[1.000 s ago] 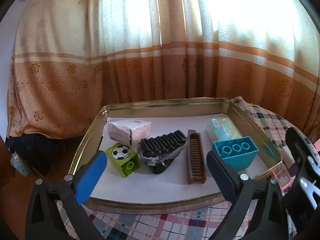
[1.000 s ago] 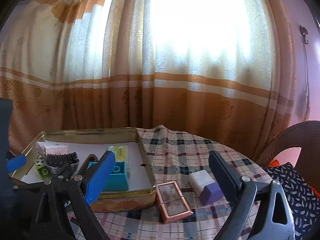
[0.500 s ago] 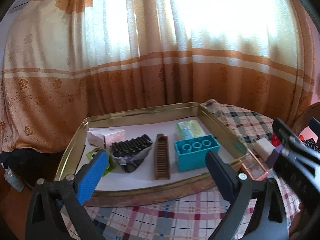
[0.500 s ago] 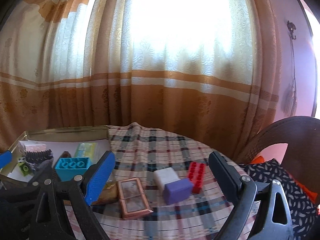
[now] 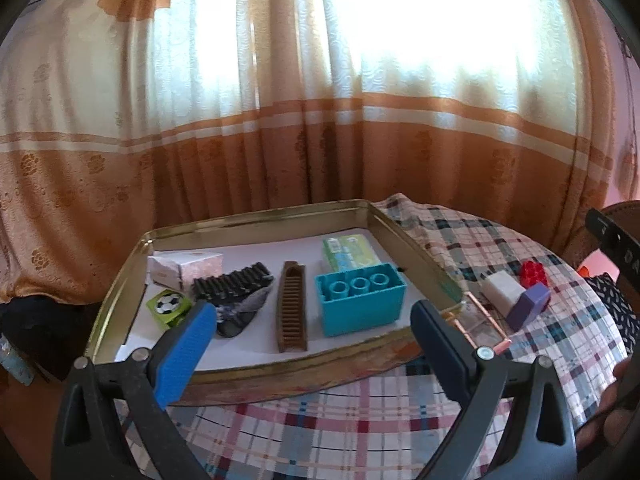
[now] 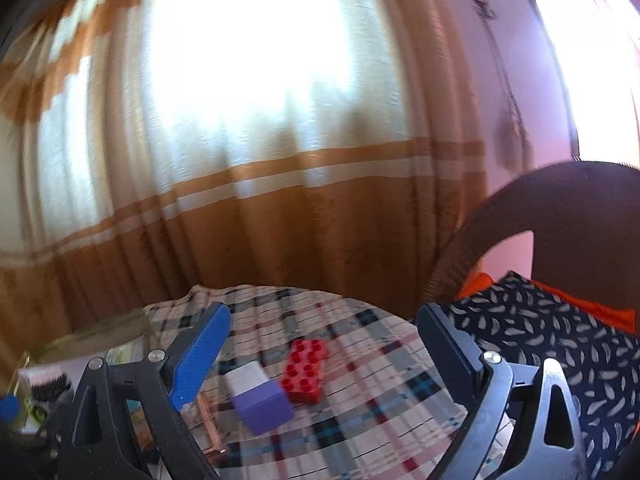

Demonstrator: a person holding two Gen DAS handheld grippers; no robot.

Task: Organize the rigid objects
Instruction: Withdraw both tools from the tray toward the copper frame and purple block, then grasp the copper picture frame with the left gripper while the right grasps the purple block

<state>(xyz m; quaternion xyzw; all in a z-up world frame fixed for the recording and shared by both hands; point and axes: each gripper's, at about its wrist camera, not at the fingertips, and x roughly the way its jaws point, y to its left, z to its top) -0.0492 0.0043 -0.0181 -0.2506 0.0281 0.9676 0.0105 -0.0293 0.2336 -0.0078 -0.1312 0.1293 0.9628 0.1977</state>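
Left gripper (image 5: 310,338): hovering over the near edge of the table, its jaws standing wide apart with nothing between them, facing the tray.
Right gripper (image 6: 322,350): hovering above the plaid cloth, its jaws also spread wide and gripping nothing; this view is blurring.
Gold tray (image 5: 416,248): sitting on the left part of the table, lined with white paper.
Teal block (image 5: 360,300): lying in the tray's near right corner, stud holes facing up.
Green packet (image 5: 348,252): lying just beyond the teal block, against the right wall.
Brown comb (image 5: 293,306): lying lengthwise in the middle of the tray, just left of the teal block.
Black roller bundle (image 5: 234,286): resting left of the comb.
Green football cube (image 5: 168,306): sitting near the tray's left side.
Pink box (image 5: 184,266): sitting in the far left corner.
Copper frame (image 5: 484,326): lying on the cloth right beside the tray's near right corner.
White-and-purple block (image 6: 258,396): lying on the cloth right of the tray.
Red brick (image 6: 306,370): sitting just right of the white-and-purple block, touching it or nearly so.
Plaid tablecloth (image 5: 320,432): covering the table.
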